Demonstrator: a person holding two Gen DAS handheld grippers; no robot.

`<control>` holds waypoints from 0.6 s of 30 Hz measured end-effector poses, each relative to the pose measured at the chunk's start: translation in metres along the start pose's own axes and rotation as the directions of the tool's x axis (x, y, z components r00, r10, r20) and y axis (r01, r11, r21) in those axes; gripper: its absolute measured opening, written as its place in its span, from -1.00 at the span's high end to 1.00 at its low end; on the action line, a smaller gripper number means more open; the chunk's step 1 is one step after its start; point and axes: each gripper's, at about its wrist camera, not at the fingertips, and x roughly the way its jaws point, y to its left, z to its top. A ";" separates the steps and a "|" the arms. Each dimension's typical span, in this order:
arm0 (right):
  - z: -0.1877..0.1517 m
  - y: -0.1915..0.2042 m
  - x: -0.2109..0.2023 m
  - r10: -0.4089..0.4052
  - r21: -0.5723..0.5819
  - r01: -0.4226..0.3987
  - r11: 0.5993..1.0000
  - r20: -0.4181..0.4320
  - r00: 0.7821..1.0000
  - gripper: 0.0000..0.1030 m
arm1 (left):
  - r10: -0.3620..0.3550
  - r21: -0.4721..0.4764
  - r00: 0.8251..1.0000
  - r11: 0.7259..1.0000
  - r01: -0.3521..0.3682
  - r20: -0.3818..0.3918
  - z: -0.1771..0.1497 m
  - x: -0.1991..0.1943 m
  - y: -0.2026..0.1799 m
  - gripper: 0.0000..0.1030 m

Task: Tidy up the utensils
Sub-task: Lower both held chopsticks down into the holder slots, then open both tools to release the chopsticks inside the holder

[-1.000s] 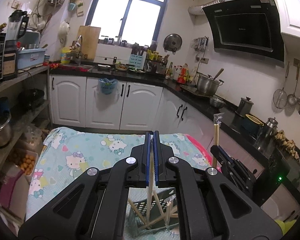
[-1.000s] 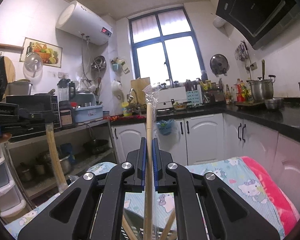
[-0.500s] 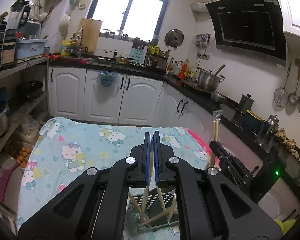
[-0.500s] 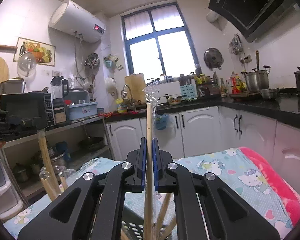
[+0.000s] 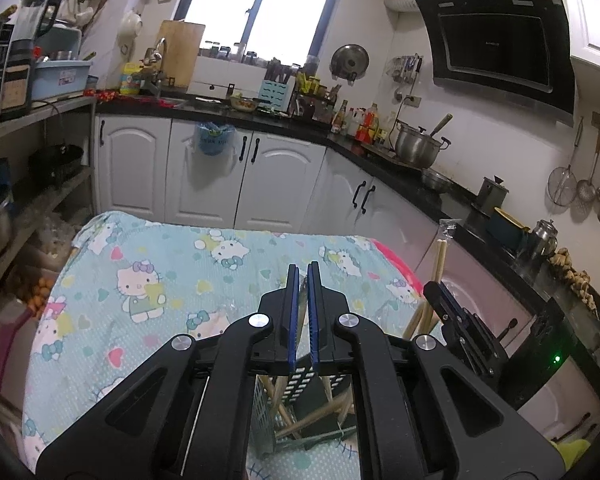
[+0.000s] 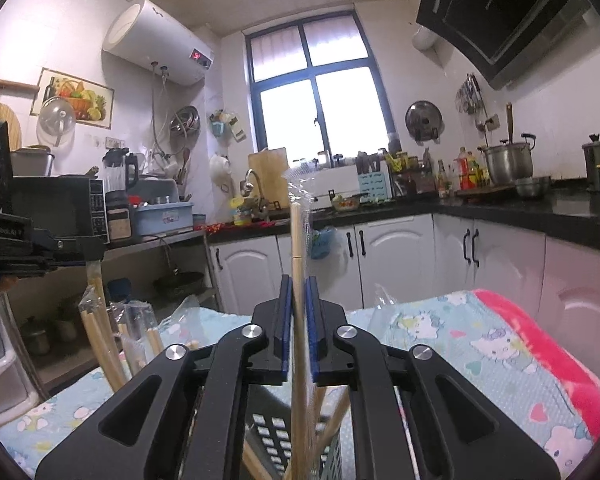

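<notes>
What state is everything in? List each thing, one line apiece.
Right hand-held gripper: shut on the wrapped chopsticks.
Wrapped chopsticks: held upright above the basket.
Left hand-held gripper: nearly closed; grip unclear.
Basket: upright.
Leaning chopsticks: resting inside the basket.

Pale, smooth wooden chopsticks (image 6: 299,280) wear crinkly clear plastic wrap. The slotted holder (image 5: 300,384) looks like matt grey plastic. Soft printed cloth (image 5: 160,280) covers the tabletop. At two o'clock, a steel pot (image 5: 418,146) gleams on a glossy black counter (image 5: 452,192).
</notes>
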 end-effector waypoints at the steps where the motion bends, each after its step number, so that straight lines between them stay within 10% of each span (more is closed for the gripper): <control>1: 0.000 -0.001 -0.003 -0.001 0.003 0.001 1.000 -0.004 1.000 0.74 | 0.000 0.000 1.000 1.000 0.000 -0.001 -0.001 0.000 0.000 0.97; 10: 0.003 -0.005 -0.032 0.029 0.050 -0.028 0.998 -0.036 0.999 0.42 | -0.007 -0.011 1.000 1.000 0.007 -0.017 -0.009 -0.005 0.002 0.96; 18: 0.009 -0.005 -0.057 0.039 0.090 -0.030 0.995 -0.095 0.995 0.05 | -0.001 -0.026 1.000 1.000 0.000 -0.029 -0.019 -0.017 0.007 0.24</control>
